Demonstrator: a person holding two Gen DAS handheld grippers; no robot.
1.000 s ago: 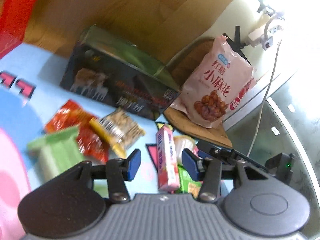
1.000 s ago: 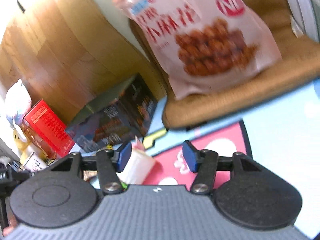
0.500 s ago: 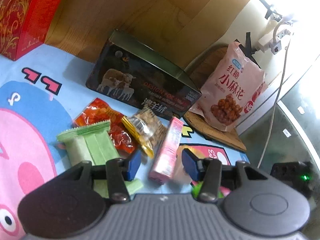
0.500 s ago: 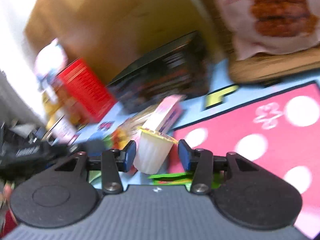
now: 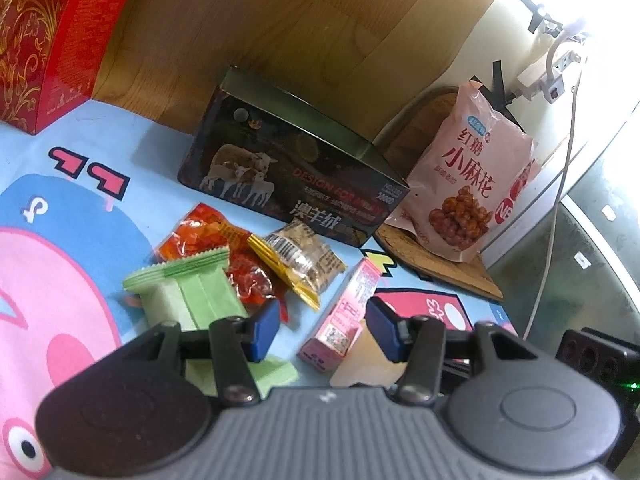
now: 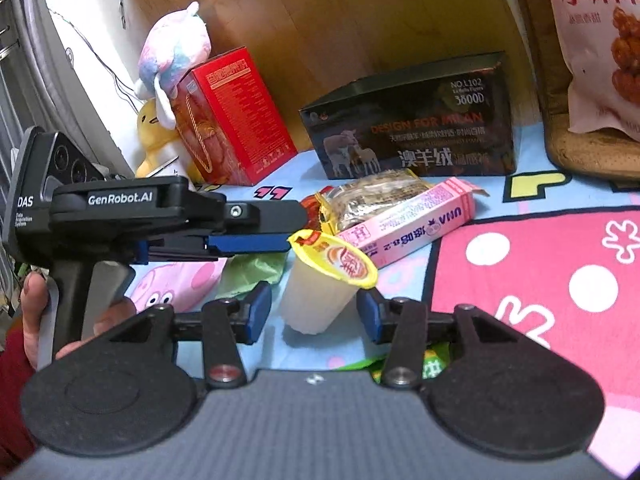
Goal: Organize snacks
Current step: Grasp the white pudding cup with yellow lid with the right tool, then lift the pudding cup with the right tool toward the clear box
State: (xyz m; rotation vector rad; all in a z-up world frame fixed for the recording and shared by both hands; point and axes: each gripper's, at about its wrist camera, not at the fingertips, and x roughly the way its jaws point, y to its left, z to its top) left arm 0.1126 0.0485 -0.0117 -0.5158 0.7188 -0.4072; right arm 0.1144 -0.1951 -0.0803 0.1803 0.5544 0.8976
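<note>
**A:** Two views. What does the left wrist view show?

**B:** Loose snacks lie on a cartoon-print mat (image 5: 60,184): a green wafer pack (image 5: 184,292), a red candy packet (image 5: 208,240), and a yellow-edged cracker packet (image 5: 300,256). A dark box with sheep (image 5: 288,184) stands closed behind them, contents hidden. A pink bag of fried dough twists (image 5: 468,184) leans upright on a woven brown mat (image 5: 452,272). The left gripper (image 5: 320,330) has its fingers (image 5: 264,330) wide apart, holding nothing. A pink carton (image 5: 344,316) lies on its side with its near end between them, closer to the right finger.

**A:** And the right wrist view?

**B:** A jelly cup (image 6: 324,288) with a yellow foil lid, sealed, stands tilted between the fingers (image 6: 256,312) of the right gripper (image 6: 312,316). They are spread wide and do not touch it. The pink carton lies just behind the cup. A red gift box (image 6: 236,120) stands far left with a plush toy (image 6: 176,48) on top.
</note>
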